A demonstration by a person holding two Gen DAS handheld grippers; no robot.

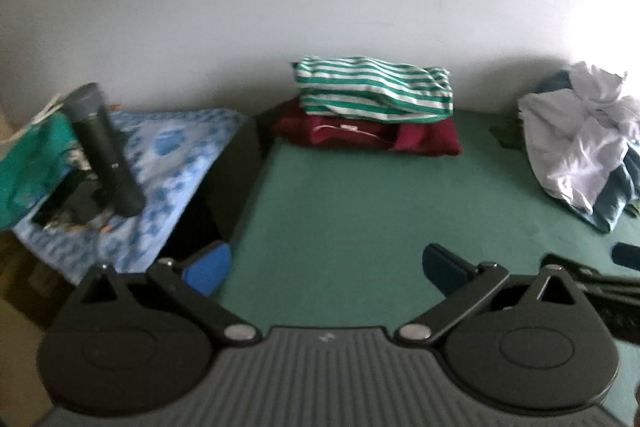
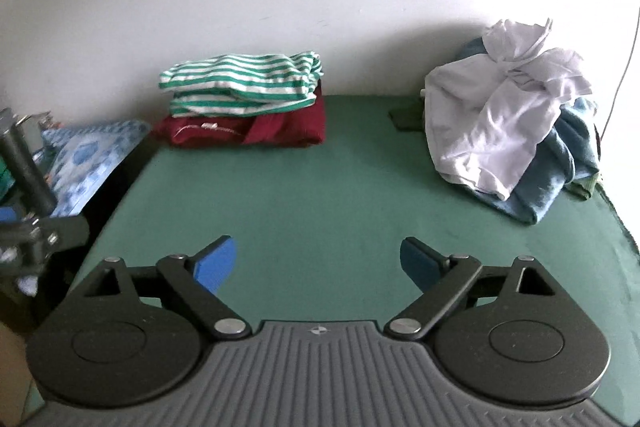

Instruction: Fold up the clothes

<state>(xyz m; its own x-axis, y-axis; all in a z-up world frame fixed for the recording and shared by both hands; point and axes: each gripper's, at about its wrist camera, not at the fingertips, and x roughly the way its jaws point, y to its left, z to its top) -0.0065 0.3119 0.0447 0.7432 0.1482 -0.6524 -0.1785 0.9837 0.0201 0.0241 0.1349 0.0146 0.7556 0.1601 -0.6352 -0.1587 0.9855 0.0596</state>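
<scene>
1. Hovering low over the green table (image 2: 280, 187), the right gripper (image 2: 318, 261) has its blue pads spread wide with nothing between them; the left gripper (image 1: 326, 267) is spread the same way and empty, and its side shows at the left edge of the right wrist view
2. Two garments lie folded at the upper middle of both frames against the wall – a green-and-white striped top (image 2: 244, 83) stacked on a dark red garment (image 2: 248, 131)
3. At the upper right sits a crumpled heap: a white garment (image 2: 500, 115) bunched and knotted on top of a blue garment (image 2: 560, 163), with a scrap of green cloth peeking out beneath. These are not folded
4. The middle of the table is bare, so the scene fits a pause between garments
5. Risks, as I judge them:
   - the white piece is twisted into itself, so pinching one layer could drag the blue one along and tumble the heap toward the table's right edge
   - the blue one hangs close to that edge already – a sideways tug may pull it off
   - a pinch on a bunched knot rather than a hem would lift a lump, not a flat sheet
   - sweeping cloth across the table could nudge the folded stack askew
   - at the far left a dark cylinder (image 1: 104, 147) stands tilted on a blue patterned cloth (image 1: 160, 163); the left gripper is near it and could knock it over
</scene>
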